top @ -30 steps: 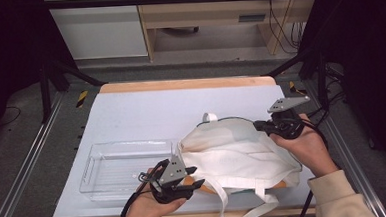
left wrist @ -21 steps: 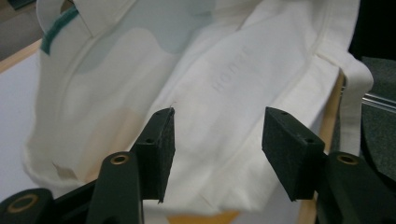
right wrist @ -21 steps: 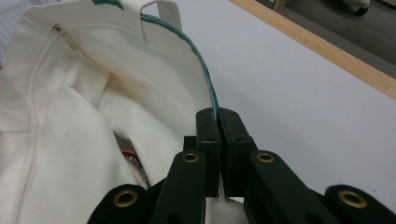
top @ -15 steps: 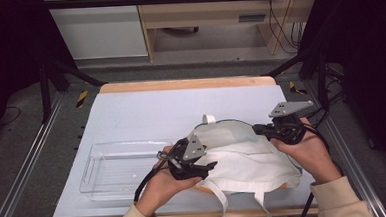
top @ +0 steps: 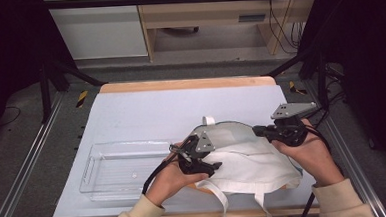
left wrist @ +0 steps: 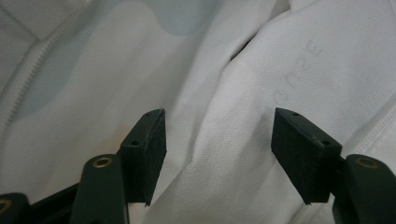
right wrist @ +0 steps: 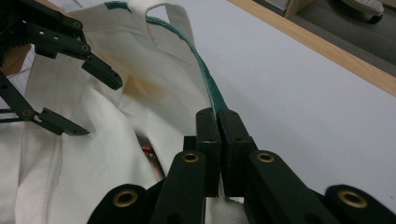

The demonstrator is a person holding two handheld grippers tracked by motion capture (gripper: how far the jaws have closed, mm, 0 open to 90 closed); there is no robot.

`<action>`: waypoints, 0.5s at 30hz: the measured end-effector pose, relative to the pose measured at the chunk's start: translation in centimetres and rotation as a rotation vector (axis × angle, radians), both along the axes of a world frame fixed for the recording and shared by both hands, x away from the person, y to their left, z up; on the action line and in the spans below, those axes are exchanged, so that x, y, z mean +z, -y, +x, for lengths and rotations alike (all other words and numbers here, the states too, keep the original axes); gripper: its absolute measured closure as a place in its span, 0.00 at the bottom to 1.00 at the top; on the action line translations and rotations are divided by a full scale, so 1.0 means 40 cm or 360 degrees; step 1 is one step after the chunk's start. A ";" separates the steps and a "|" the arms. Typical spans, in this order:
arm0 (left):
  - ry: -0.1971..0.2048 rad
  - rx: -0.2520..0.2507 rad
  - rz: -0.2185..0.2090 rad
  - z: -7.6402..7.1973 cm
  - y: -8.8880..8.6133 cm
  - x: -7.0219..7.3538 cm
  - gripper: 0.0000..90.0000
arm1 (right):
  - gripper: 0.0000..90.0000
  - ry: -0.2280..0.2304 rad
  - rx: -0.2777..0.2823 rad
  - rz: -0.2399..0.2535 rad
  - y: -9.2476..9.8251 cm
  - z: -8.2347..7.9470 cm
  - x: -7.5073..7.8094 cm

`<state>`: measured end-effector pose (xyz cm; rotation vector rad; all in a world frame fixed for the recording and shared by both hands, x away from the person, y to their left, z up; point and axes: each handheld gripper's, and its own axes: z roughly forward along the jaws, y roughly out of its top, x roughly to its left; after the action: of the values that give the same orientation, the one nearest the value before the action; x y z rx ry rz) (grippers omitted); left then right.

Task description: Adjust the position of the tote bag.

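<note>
Here, right gripper (right wrist: 218,116) pinching bag rim (right wrist: 205,74), left gripper (left wrist: 217,140) fingers apart.

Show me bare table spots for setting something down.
Free: the mat between the far wooden edge and the cloth bag, plus the empty clear tray. Crowded: near right, where bag, left gripper and right gripper sit.

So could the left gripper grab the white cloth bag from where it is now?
Probably yes. The left gripper hangs right over the bag, its jaws just opened, with loose cloth between them and nothing in the way. The right gripper pinches the bag's green-edged rim.
</note>
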<state>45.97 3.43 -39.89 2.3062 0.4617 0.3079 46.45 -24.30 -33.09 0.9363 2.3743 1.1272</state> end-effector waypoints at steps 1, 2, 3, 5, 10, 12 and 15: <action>-0.0022 -0.0013 0.0010 -0.001 -0.001 -0.002 0.41 | 0.98 0.0002 0.0001 -0.0002 0.000 0.000 0.000; -0.0024 -0.0020 0.0024 -0.003 -0.001 -0.003 0.41 | 0.98 -0.0001 0.0002 -0.0002 0.000 0.000 0.001; -0.0020 -0.0029 0.0028 -0.006 -0.003 -0.004 0.42 | 0.98 -0.0002 0.0003 -0.0003 -0.001 0.000 0.001; -0.0021 -0.0028 0.0028 -0.009 -0.005 -0.004 0.45 | 0.98 -0.0004 -0.0002 -0.0004 -0.002 0.001 0.001; -0.0023 -0.0018 0.0032 -0.017 -0.011 0.000 0.57 | 0.98 -0.0005 -0.0003 -0.0005 -0.003 0.002 0.002; -0.0019 -0.0007 0.0036 -0.023 -0.013 0.002 0.66 | 0.98 -0.0007 -0.0006 0.0000 0.000 0.003 0.002; 0.0014 0.0017 0.0057 -0.032 -0.011 0.002 0.85 | 0.98 -0.0009 -0.0010 0.0006 0.002 0.004 0.002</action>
<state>44.70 3.89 -39.80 2.3371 0.4681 0.3339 46.62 -24.38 -33.02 0.9489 2.3730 1.1286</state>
